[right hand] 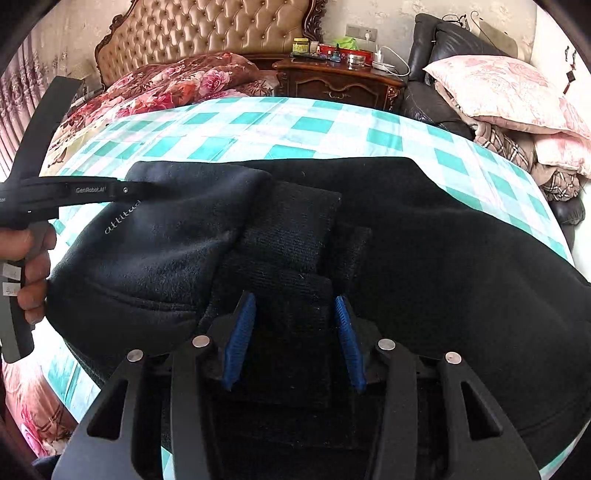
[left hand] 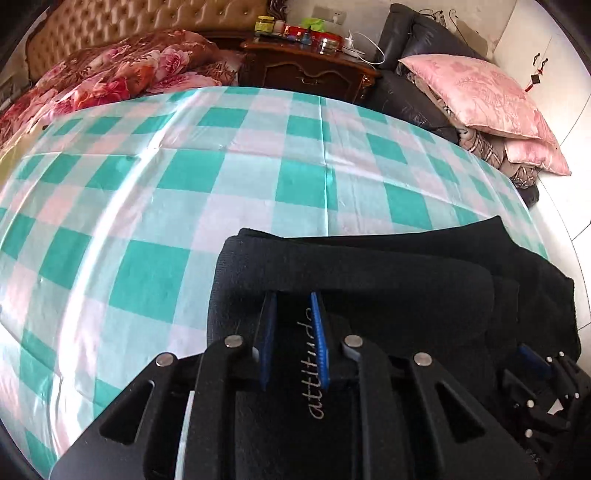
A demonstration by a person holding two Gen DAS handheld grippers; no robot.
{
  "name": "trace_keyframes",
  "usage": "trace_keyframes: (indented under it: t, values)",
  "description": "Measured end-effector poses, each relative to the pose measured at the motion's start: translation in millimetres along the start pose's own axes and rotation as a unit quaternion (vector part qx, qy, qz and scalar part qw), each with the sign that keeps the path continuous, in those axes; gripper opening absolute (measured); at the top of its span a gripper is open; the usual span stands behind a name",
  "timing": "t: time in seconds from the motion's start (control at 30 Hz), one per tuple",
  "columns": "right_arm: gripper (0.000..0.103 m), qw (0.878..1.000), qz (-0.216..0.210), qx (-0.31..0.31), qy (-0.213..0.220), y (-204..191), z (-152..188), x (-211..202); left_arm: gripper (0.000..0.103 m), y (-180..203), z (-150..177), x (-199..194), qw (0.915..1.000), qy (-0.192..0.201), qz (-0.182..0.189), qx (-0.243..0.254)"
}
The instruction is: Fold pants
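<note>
Black fleece pants (right hand: 424,240) with the word "attitude" stitched on them lie folded over on the green-checked bed sheet (right hand: 306,125); they also show in the left wrist view (left hand: 369,266). My left gripper (left hand: 293,306) has its blue pads narrowly apart with pants fabric between them, near the ribbed cuff; it also shows at the left of the right wrist view (right hand: 147,190). My right gripper (right hand: 295,306) is open, its blue pads wide apart over the ribbed part of the pants. It shows dimly at the lower right of the left wrist view (left hand: 535,369).
A floral quilt (left hand: 122,70) and padded headboard (right hand: 207,33) lie at the far end of the bed. A dark wooden nightstand (left hand: 310,66) with jars stands beyond it. A black sofa with a pink pillow (left hand: 487,96) is at the right.
</note>
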State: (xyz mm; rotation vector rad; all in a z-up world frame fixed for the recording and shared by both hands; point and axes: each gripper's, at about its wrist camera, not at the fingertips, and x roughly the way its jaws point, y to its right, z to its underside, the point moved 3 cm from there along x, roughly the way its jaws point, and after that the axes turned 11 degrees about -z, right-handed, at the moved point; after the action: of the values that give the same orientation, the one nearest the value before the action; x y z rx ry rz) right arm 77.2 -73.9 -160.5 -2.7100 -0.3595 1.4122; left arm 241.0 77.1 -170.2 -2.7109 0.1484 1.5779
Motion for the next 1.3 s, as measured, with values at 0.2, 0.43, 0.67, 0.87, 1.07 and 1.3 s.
trace_keyframes:
  t: [0.2,0.43,0.67,0.87,1.07,1.3]
  values:
    - [0.054,1.000,0.004,-0.002,0.007,6,2,0,0.051,-31,39,-70,0.9957,0.078,-0.006,-0.050]
    - [0.058,1.000,0.021,-0.010,0.011,4,2,-1,0.056,-59,118,-73,0.9951,0.045,-0.013,-0.087]
    - [0.062,0.999,0.036,-0.002,0.005,7,-3,-7,0.063,-76,110,-86,0.9900,0.058,0.028,-0.125]
    - [0.061,0.996,0.073,-0.001,0.050,16,-13,-35,0.063,-65,118,-79,0.9905,0.056,0.052,-0.114]
    - [0.061,0.997,0.078,-0.008,0.023,23,-1,-2,0.072,-70,128,-57,0.9880,0.027,0.064,-0.138]
    - [0.061,0.996,0.089,-0.006,-0.001,14,6,-50,0.069,-61,126,-100,0.9877,0.031,0.025,-0.152]
